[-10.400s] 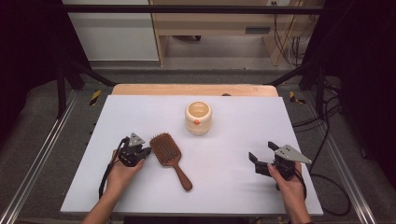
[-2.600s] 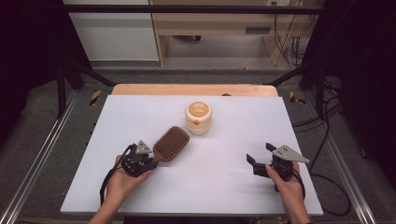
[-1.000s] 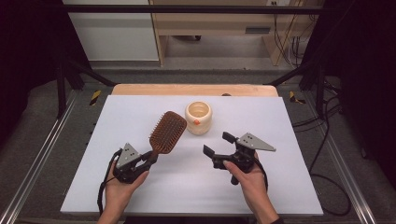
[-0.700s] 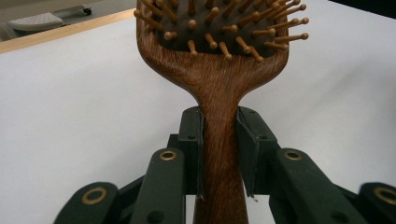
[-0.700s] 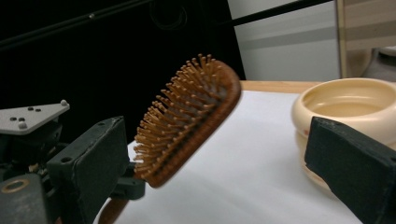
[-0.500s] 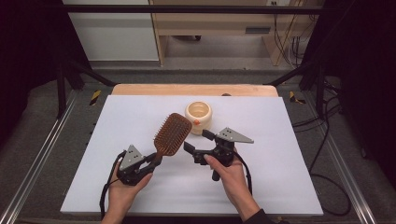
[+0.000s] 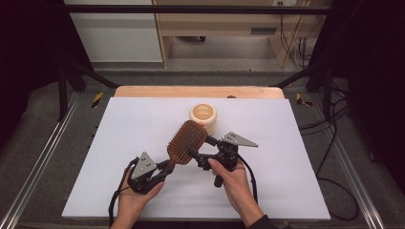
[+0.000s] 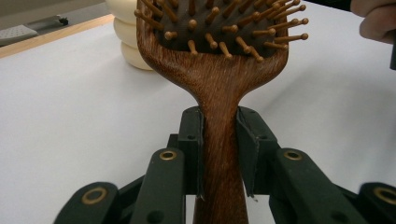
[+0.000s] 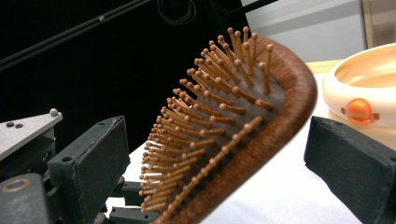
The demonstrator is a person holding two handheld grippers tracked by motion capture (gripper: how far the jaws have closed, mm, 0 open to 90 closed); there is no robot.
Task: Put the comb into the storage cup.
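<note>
A: What was around, biggest thing first?

B: The white desk [image 7: 143, 119] carried everything, with dark floor and metal rails on both sides. Toward its far edge stood a cream, ribbed bowl [image 7: 203, 116] with an orange knob on its side. What lay inside it could not be made out.

A: And the wooden hairbrush [image 7: 185, 142]?

B: It was lifted off the desk, near the middle, its head just in front of the bowl and tilted up, bristles toward the person. The bowl stood right behind it, close to the far jaw of the right tool.

A: The tools?

B: The left tool [image 8: 219, 154] was clamped on the brush handle, both pads pressing the wood. The right tool [image 9: 215, 154] stood wide, one jaw on either side of the brush head, neither pad touching it.
</note>
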